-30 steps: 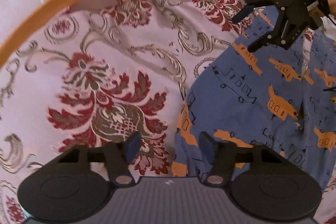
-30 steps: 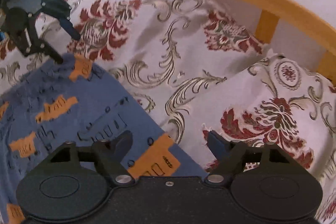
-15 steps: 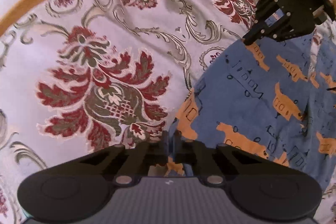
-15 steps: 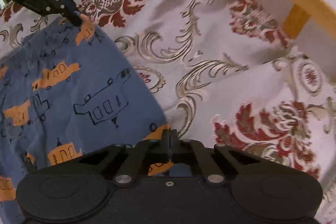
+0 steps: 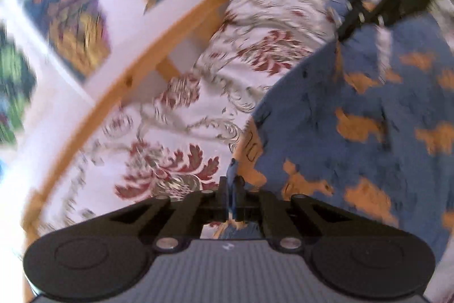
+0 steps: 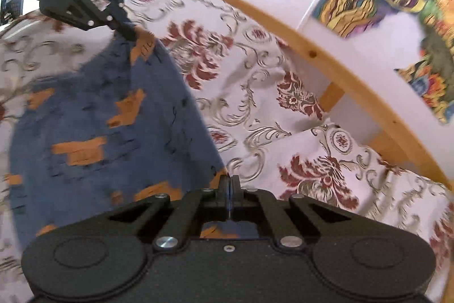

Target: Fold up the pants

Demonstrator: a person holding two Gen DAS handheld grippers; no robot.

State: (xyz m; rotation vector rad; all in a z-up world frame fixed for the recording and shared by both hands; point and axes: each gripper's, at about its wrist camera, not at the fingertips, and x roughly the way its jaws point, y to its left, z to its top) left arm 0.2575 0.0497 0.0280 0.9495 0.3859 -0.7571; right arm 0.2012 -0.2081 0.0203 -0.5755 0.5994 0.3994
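Over the patterned bedspread (image 6: 255, 93), the blue pants (image 6: 107, 132) are pinched at both corners of one edge by the left gripper (image 5: 232, 189) and right gripper (image 6: 229, 189), so that edge should probably be kept taut and level while it's carried over.

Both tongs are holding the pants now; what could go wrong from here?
1. The left tongs pinch only a thin corner of the blue cotton pants with orange prints, so it may slip out.
2. The right tongs also grip just an edge.
3. The hanging cloth could fold unevenly onto the floral bedspread.
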